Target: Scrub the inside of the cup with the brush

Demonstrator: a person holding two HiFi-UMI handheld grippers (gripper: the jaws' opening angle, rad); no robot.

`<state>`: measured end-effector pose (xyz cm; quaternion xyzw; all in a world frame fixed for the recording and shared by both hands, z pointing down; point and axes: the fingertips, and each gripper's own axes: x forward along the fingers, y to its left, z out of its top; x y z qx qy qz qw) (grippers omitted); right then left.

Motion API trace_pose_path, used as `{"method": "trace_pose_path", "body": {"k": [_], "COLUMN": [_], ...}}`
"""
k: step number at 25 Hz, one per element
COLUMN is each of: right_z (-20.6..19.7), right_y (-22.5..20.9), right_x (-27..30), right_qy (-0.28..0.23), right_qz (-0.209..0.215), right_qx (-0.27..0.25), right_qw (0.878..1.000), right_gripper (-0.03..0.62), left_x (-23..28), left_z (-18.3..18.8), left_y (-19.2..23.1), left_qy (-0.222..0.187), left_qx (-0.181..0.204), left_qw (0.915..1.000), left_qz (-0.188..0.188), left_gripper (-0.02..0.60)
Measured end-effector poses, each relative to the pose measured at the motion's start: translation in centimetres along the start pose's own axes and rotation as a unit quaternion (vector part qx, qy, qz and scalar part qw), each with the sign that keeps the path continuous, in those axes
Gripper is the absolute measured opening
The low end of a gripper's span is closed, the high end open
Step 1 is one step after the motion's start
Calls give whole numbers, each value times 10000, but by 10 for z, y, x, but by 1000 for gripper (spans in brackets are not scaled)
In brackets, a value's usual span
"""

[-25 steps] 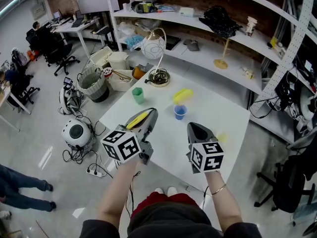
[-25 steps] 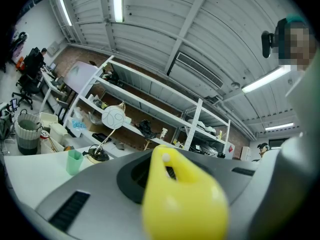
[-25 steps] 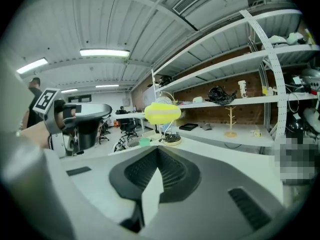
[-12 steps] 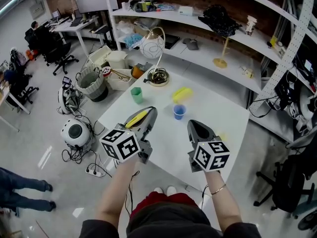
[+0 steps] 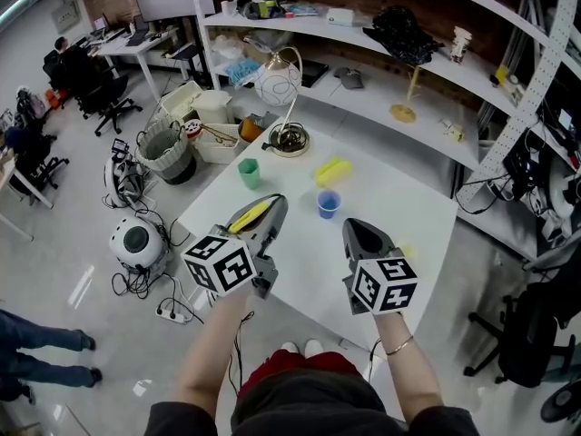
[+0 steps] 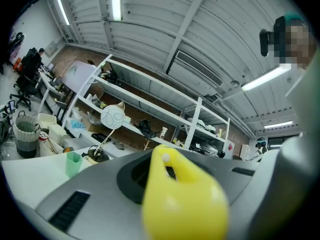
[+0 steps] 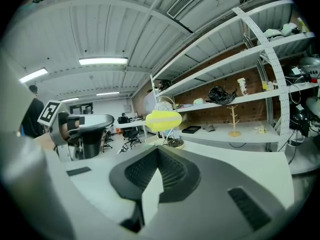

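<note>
Two cups on the table point(image 5: 408, 209): blue cup point(image 5: 329, 204) just ahead, between my grippers, and green cup point(image 5: 249, 173) further out to the left. Neither is touched yet.

My left gripper point(image 5: 274, 209) is clamped on the brush point(image 5: 252, 216), with the yellow handle lying along the jaws, short of both cups. My right gripper point(image 5: 356, 232) has its jaws together with nothing in them.

Blue looks like the target since it's nearer. Plan: open the right and pinch the cup wall so it can't skid or tip. Then tilt the brush down and enter centred over the mouth. I can't see the bristle end, so I'll check which end leads first.
</note>
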<state>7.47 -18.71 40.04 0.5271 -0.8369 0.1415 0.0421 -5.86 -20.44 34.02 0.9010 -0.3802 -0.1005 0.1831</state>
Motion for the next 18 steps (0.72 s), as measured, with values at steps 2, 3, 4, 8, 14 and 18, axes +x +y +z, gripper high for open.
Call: {"method": "trace_pose_path", "body": {"k": [2, 3, 4, 8, 14, 18], "right_z": [1, 1, 2, 5, 6, 8], "right_y": [0, 0, 0, 1, 3, 2], "right_x": [2, 3, 3, 3, 4, 6], "right_qy": [10, 13, 14, 8, 0, -14], "right_qz": [-8, -13, -21, -44, -77, -112], "right_qx": [-27, -44, -68, -173, -308, -369], "right_qw": [10000, 10000, 10000, 9998, 9995, 9993], "right_gripper": [17, 17, 17, 17, 17, 17], "left_x": [1, 1, 2, 4, 6, 8], "left_z": [1, 1, 1, 2, 0, -1], "left_y": [1, 1, 1, 0, -1, -2], "left_qy": [7, 11, 15, 36, 80, 110], "left_qx": [16, 17, 15, 11, 33, 92], "left_qw": [10000, 10000, 10000, 10000, 9999, 9998], "left_qz": [-8, -13, -18, -47, -105, -121], "left_gripper": [43, 43, 43, 43, 43, 43]}}
